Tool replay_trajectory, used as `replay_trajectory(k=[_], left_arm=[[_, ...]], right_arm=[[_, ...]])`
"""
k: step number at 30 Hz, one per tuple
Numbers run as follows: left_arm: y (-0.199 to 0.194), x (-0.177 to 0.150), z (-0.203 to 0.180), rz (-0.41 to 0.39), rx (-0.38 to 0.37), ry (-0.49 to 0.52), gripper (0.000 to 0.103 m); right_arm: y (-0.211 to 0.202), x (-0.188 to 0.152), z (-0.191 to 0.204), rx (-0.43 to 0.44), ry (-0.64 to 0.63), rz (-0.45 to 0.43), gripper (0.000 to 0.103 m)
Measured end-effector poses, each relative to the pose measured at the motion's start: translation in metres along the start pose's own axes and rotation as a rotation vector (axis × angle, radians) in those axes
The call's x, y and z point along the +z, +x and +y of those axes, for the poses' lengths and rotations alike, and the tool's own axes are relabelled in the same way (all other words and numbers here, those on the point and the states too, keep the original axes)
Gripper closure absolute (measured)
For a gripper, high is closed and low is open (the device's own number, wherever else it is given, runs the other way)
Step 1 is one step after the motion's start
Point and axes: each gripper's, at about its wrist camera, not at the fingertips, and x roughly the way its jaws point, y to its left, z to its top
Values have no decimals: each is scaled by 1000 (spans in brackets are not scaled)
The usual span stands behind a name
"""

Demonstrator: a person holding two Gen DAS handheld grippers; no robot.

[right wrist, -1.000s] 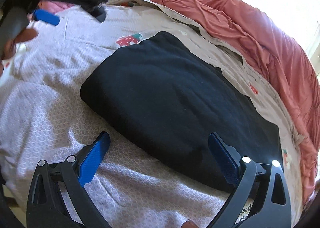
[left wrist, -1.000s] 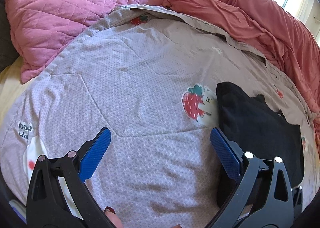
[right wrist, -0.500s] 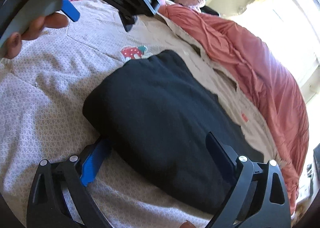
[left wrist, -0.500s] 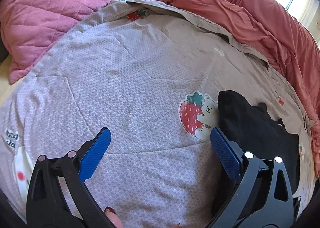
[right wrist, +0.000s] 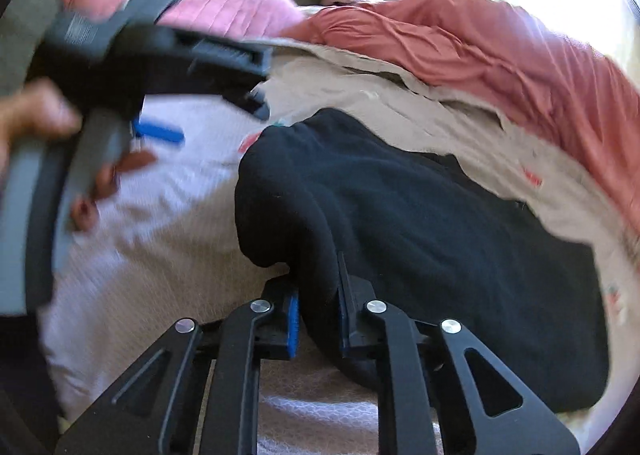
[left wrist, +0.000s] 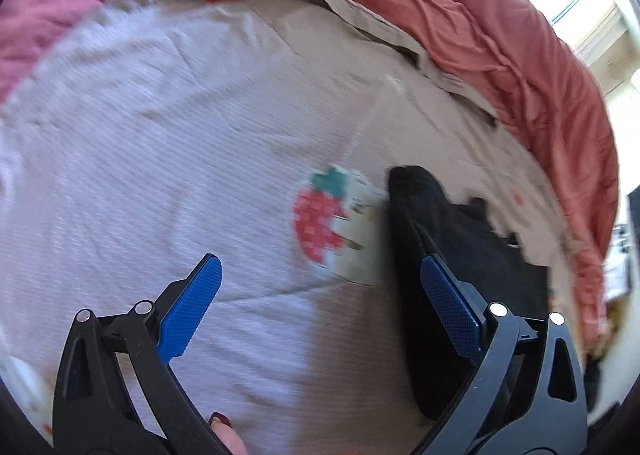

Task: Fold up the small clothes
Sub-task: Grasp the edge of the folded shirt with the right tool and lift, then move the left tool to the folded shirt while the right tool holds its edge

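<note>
Two views. Left wrist: left gripper [left wrist: 316, 303] jaws wide, empty, over bed quilt [left wrist: 160, 175]; black garment [left wrist: 460, 255] just beside right-hand jaw, not between. Right wrist: right gripper [right wrist: 318, 319] jaws pinched on garment's near edge, fabric bunched. Soft, light, floppy; best gripped at hem or corner.
</note>
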Motion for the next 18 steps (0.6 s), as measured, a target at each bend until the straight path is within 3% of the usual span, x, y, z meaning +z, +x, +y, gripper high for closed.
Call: replay_trajectory(k=[4, 8, 10, 16, 18], left_arm=[[7, -2, -9, 45, -122, -5, 10], [18, -4, -13, 98, -294, -68, 10], [25, -4, -15, 120, -345, -92, 10], [45, -3, -11, 171, -406, -183, 10], [40, -1, -4, 154, -399, -202, 10]], right_arm=[[-11, 2, -10, 34, 53, -29, 91], [-14, -2, -11, 41, 50, -33, 92], [-15, -5, -8, 43, 44, -30, 92], [-10, -8, -5, 50, 26, -5, 92], [-9, -10, -2, 50, 14, 3, 92]])
